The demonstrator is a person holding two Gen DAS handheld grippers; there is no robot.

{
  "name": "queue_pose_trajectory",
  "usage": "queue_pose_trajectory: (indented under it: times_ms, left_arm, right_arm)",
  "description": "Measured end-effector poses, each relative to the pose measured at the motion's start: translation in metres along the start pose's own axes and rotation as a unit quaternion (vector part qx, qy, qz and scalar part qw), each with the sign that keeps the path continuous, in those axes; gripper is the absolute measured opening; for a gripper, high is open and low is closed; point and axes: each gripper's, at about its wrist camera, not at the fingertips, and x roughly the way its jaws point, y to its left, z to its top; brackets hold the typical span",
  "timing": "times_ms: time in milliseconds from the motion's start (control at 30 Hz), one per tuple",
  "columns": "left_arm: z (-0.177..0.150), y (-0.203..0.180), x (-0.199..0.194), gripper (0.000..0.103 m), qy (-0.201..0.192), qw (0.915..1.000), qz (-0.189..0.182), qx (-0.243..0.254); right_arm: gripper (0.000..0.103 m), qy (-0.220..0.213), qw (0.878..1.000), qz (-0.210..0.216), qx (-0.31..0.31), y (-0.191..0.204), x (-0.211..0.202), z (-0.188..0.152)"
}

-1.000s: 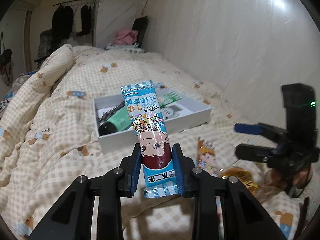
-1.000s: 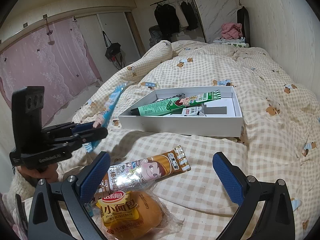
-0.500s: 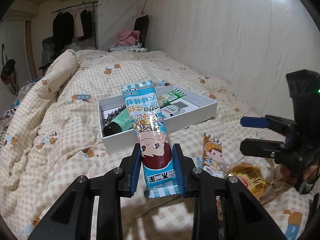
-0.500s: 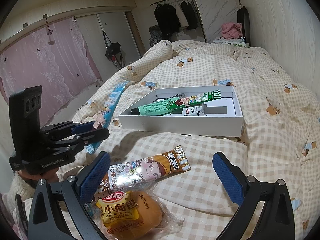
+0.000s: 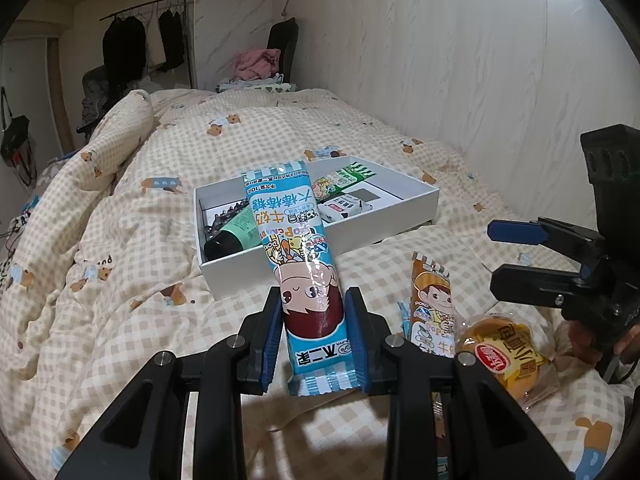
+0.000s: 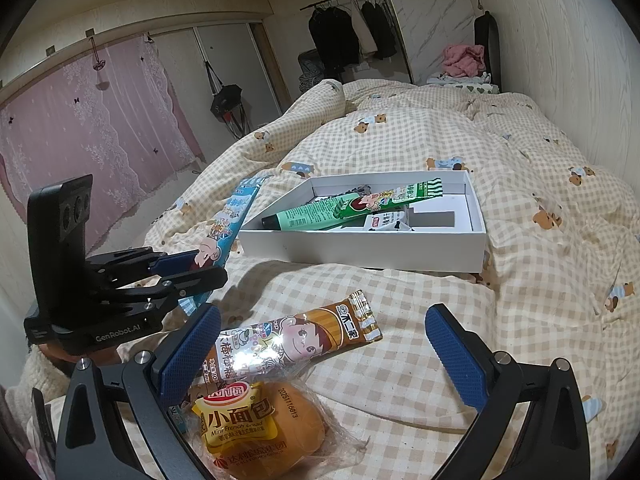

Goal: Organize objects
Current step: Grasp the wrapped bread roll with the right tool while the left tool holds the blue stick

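Note:
My left gripper (image 5: 313, 336) is shut on a blue candy packet (image 5: 298, 256) and holds it above the quilt, short of the white box (image 5: 404, 216). It also shows in the right wrist view (image 6: 188, 270) with the blue packet (image 6: 228, 228). The box (image 6: 360, 248) holds a green tube (image 6: 308, 216), a green candy packet (image 6: 392, 198) and a small white packet (image 6: 386, 222). My right gripper (image 6: 322, 354) is open above a brown candy packet (image 6: 292, 340) and a wrapped bread bun (image 6: 256, 428). It also shows at the right of the left wrist view (image 5: 504, 252).
Everything lies on a checked bear-print quilt (image 6: 540, 184) on a bed. A wood-panel wall (image 5: 460, 60) runs along the right side. Clothes hang on a rail (image 6: 348, 28) at the far end, beside a chair with pink cloth (image 6: 464, 56).
My left gripper has moved forward and a little right with the blue packet, nearer the box. The right gripper has stayed still and open.

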Motion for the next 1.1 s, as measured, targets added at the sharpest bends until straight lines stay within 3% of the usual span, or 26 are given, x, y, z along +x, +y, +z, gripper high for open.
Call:
queue_pose_trajectory:
  times_ms: [67, 167, 300, 533, 900, 933, 967, 1033, 1100]
  left_arm:
    - [0.0, -0.002, -0.002, 0.034, -0.005, 0.9999, -0.008, 0.005]
    - [0.0, -0.007, -0.006, 0.034, -0.014, 0.9997, -0.015, 0.016]
    - [-0.001, -0.012, -0.004, 0.034, -0.01, 0.9994, -0.018, 0.029]
    - [-0.001, -0.009, -0.002, 0.034, -0.007, 0.9995, -0.02, 0.025]
    - [-0.002, -0.014, 0.0, 0.034, -0.001, 0.9992, -0.006, 0.038]
    - [-0.002, -0.016, 0.0, 0.034, -0.001, 0.999, -0.002, 0.045]
    - [-0.002, -0.019, 0.0, 0.034, -0.002, 0.9986, 0.002, 0.052]
    - [-0.003, -0.024, 0.0, 0.034, -0.003, 0.9978, 0.011, 0.065]
    - [-0.003, -0.029, 0.002, 0.034, -0.001, 0.9967, 0.032, 0.075]
  right_arm:
    - [0.103, 0.001, 1.0, 0.003, 0.0, 0.0, 0.001, 0.0]
    - [0.103, 0.024, 0.999, 0.046, -0.002, -0.004, 0.0, 0.005]
    - [0.103, 0.05, 0.997, 0.048, -0.045, 0.002, -0.013, 0.01]
    - [0.103, 0.161, 0.978, 0.083, -0.103, 0.028, -0.009, -0.006]
    - [0.103, 0.207, 0.967, 0.111, -0.097, 0.032, 0.013, -0.025]
    - [0.102, 0.211, 0.967, 0.106, -0.097, 0.032, 0.015, -0.026]
    - [0.089, 0.211, 0.968, 0.099, -0.097, 0.032, 0.014, -0.027]
    - [0.074, 0.177, 0.976, 0.09, -0.086, 0.03, 0.003, -0.025]
    - [0.074, 0.157, 0.98, 0.094, -0.075, 0.027, -0.008, -0.022]
